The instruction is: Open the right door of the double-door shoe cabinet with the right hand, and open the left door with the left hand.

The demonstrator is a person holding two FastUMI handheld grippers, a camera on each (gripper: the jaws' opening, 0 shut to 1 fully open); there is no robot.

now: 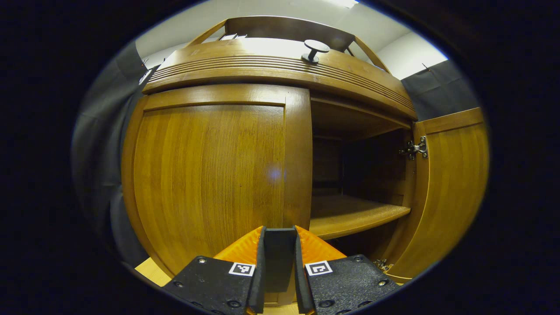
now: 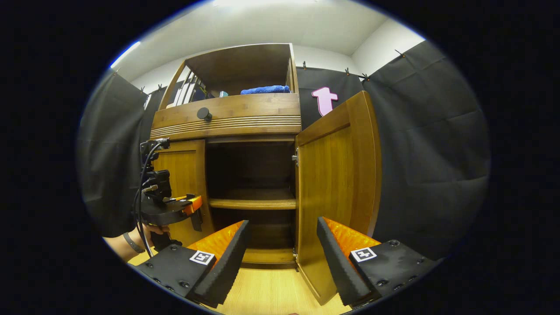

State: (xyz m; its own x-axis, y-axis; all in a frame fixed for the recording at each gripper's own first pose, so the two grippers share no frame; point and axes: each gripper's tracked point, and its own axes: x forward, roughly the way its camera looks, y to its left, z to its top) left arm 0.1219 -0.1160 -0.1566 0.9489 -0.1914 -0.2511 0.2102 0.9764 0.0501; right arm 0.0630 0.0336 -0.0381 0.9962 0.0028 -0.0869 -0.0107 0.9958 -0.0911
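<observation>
- Two cabinet doors: right door (image 2: 337,183) swung open, left door (image 1: 210,175) closed.
- Left gripper (image 1: 280,245) clamps the left door's edge.
- Right gripper (image 2: 282,249) gapes, holding nothing.
- One knob (image 1: 314,49) above.

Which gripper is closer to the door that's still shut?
The left gripper: it sits right at the shut left door, by its inner edge. The right gripper is back from the cabinet, facing the open side.
</observation>
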